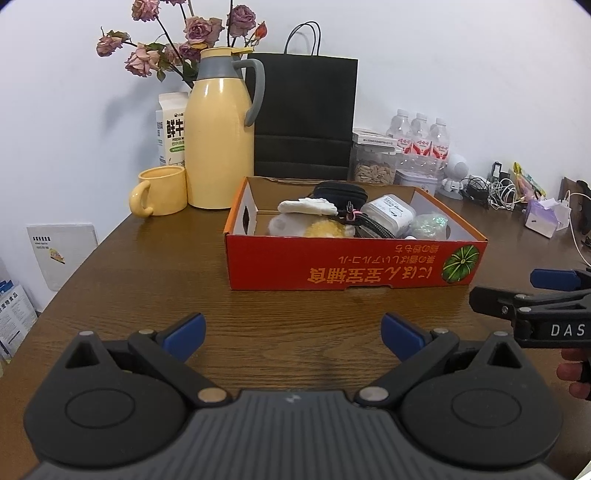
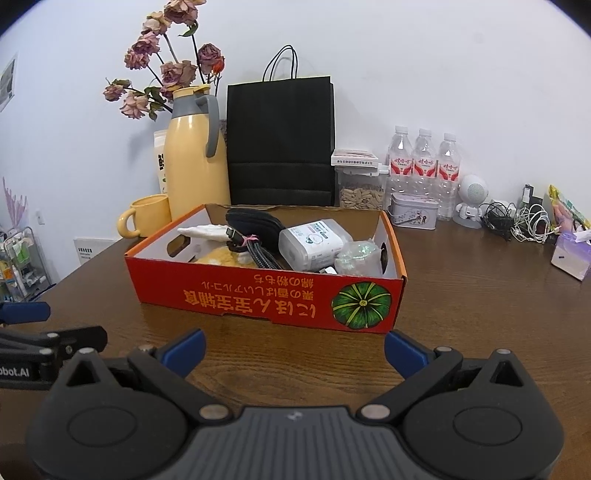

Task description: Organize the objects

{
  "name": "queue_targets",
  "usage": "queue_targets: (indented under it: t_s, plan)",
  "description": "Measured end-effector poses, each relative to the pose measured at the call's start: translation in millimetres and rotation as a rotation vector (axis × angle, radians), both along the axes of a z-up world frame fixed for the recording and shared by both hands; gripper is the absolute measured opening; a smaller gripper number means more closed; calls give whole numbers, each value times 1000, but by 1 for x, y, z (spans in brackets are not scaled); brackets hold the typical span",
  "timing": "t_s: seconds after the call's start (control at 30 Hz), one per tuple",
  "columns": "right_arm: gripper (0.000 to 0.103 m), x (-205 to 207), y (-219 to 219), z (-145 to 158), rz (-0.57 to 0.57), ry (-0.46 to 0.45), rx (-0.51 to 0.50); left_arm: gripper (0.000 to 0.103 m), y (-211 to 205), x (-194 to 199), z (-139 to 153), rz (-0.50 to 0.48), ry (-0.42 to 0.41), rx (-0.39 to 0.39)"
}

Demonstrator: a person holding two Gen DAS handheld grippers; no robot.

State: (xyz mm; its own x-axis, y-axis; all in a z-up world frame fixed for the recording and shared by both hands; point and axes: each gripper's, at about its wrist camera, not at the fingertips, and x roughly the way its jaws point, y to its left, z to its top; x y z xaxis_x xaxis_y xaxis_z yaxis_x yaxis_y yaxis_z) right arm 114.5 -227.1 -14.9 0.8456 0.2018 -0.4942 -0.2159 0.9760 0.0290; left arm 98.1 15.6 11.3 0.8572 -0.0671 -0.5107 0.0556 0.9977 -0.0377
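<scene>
A red cardboard box (image 1: pixel 343 264) (image 2: pixel 266 295) stands on the wooden table, filled with a black pouch (image 1: pixel 340 194) (image 2: pixel 255 221), a white cloth (image 1: pixel 308 206), a yellowish plush (image 1: pixel 325 229), a braided cable (image 2: pixel 258 253), a white plastic case (image 1: pixel 388 214) (image 2: pixel 314 240) and a shiny crumpled packet (image 1: pixel 430 223) (image 2: pixel 360 256). My left gripper (image 1: pixel 293 338) is open and holds nothing, a little short of the box. My right gripper (image 2: pixel 293 354) is open too, close to the box's front wall. Each gripper shows from the side at the edge of the other's view.
Behind the box stand a yellow jug (image 1: pixel 218 136), a yellow mug (image 1: pixel 160 190), a milk carton (image 1: pixel 171 129), dried roses (image 1: pixel 184 33), a black paper bag (image 1: pixel 303 114), a seed jar (image 1: pixel 373 162), three water bottles (image 2: pixel 424 162), a tin (image 2: pixel 413 212), a white robot figure (image 2: pixel 471 201), tangled cables (image 2: pixel 517 221) and a tissue box (image 2: pixel 572 254).
</scene>
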Motion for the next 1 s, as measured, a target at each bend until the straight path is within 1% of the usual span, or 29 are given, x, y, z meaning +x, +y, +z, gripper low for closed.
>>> queue_targets:
  t_s: [0.4,1.0]
  plan:
    - [103,-1,-1,-2,-9,10,-7,103,4,0,0,17,-1,-2]
    - [103,-1,-1,-2,-8,9,-7,103,6,0,0,18,-2,-2]
